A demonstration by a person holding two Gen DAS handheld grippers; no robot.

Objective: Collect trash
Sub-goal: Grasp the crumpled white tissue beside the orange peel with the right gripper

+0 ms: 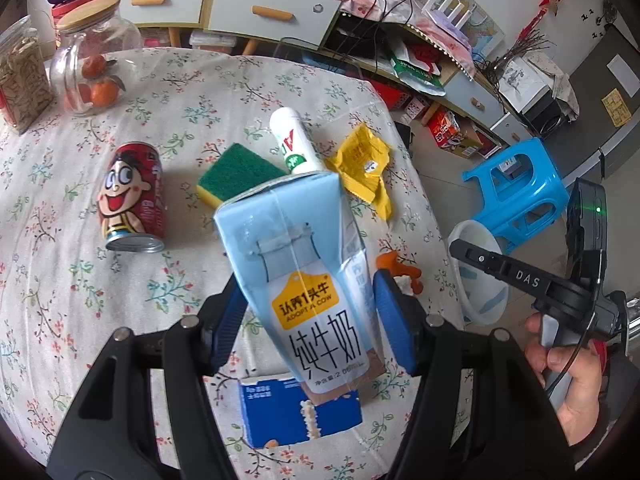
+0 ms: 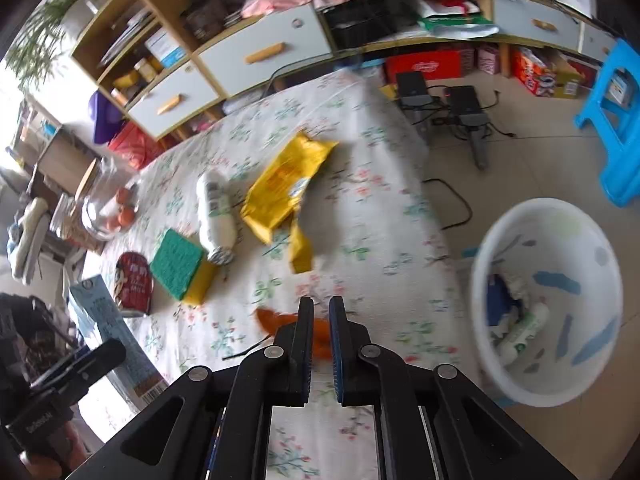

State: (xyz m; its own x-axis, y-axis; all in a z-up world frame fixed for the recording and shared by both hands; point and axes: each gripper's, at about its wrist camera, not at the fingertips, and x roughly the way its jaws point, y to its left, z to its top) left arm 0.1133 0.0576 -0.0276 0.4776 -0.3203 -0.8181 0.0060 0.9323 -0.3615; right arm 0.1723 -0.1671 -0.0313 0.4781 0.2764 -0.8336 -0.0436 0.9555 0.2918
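gripping the milk carton (image 1: 308, 280) between its pads, the left tool (image 1: 310, 316) holds it above the bench (image 1: 60, 300); the right tool (image 2: 321, 320), nearly clenched and empty, hovers beside the white bin (image 2: 548, 300).

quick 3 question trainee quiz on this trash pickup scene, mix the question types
1. True or false: the left claw holds a milk carton.
2. Which lies beside the yellow wrapper? A) white bottle B) fork C) mug
3. Fill in: the white bin stands on the ____, off the table.

Key: 1 true; 2 A; 3 floor.
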